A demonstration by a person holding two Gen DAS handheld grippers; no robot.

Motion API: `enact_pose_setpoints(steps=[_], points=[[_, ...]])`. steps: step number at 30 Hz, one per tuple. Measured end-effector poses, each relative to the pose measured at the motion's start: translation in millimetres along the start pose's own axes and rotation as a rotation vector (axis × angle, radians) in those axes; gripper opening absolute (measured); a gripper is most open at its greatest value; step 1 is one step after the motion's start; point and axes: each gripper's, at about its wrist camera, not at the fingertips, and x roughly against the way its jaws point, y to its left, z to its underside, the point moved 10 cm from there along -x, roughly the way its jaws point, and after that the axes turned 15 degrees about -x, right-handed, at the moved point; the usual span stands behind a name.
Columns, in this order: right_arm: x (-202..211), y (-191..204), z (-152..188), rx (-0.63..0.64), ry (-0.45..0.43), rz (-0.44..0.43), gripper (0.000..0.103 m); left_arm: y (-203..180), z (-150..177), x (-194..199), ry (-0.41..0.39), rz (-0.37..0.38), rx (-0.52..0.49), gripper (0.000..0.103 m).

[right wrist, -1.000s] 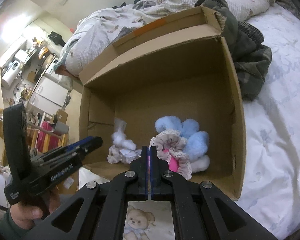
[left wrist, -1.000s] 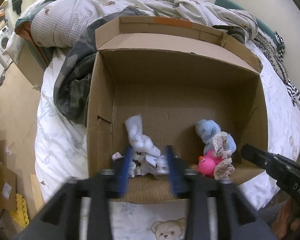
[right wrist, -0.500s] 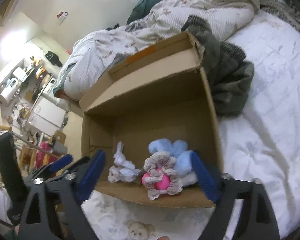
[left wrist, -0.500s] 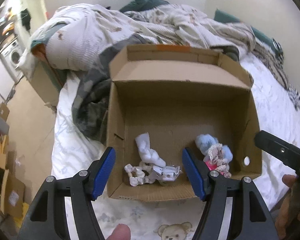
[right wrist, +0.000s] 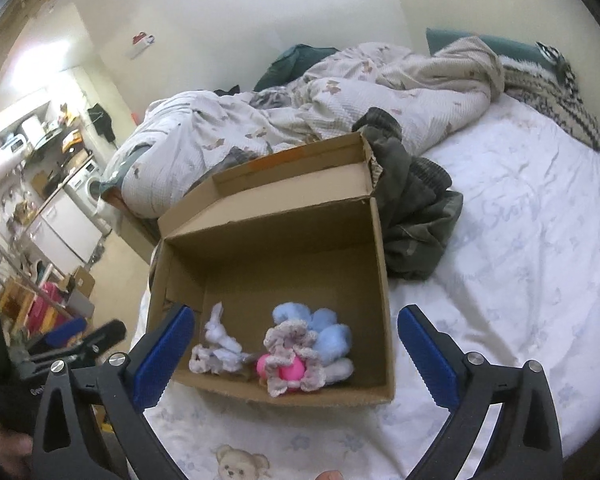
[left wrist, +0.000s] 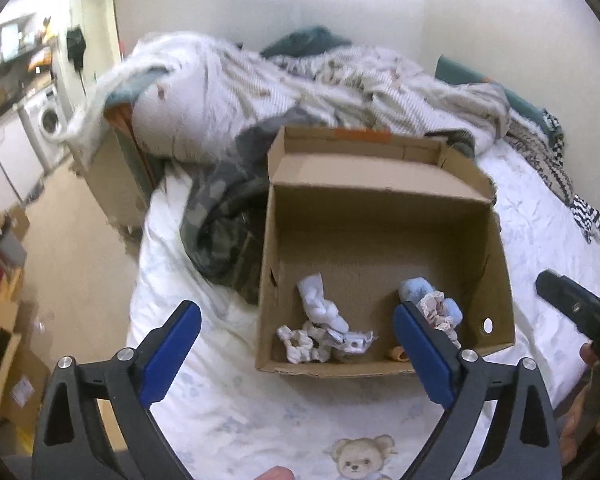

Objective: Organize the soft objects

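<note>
An open cardboard box [left wrist: 496,264] [right wrist: 380,280] sits on the bed. Inside at its near end lie a white soft toy [left wrist: 322,312] [right wrist: 218,330] with crumpled white pieces, a blue plush [left wrist: 414,286] [right wrist: 328,326] and a pink toy wrapped in a lacy frill [right wrist: 290,364]. My left gripper [left wrist: 296,350] is open and empty, held above the bed in front of the box. My right gripper [right wrist: 296,358] is open and empty too, also in front of the box. Each gripper shows at the edge of the other's view.
A rumpled quilt [left wrist: 260,80] [right wrist: 340,92] and a dark green garment [right wrist: 412,216] [left wrist: 220,220] lie behind and beside the box. The white bear-print sheet [right wrist: 520,240] spreads to the right. The floor with boxes and appliances [left wrist: 28,140] lies left of the bed.
Both grippers have opened wide and pulled back and up from the box. The white toy and the pink frilly toy stay in the box.
</note>
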Motion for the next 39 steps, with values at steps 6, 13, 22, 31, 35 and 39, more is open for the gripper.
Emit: enact_pose_setpoints(steps=[6,13,22,31,35,39], points=[[11,4,18,0.070,-0.006,0.032,0.103,7,12,17,-0.029,-0.038,-0.020,0.102],[21,8,48,0.092,0.029,0.033,0.103,11,26,41,-0.059,0.015,0.048,0.102],[13,6,60,0.070,0.059,0.038,0.103,-2,39,25,-0.004,0.012,0.041,0.102],[11,4,58,0.067,0.045,0.053,0.103,0,38,17,0.004,0.013,0.058,0.102],[8,5,57,0.085,0.040,0.065,0.103,1,39,15,0.008,0.009,0.057,0.102],[7,3,57,0.092,0.034,0.077,0.103,1,42,11,0.025,0.008,0.056,0.102]])
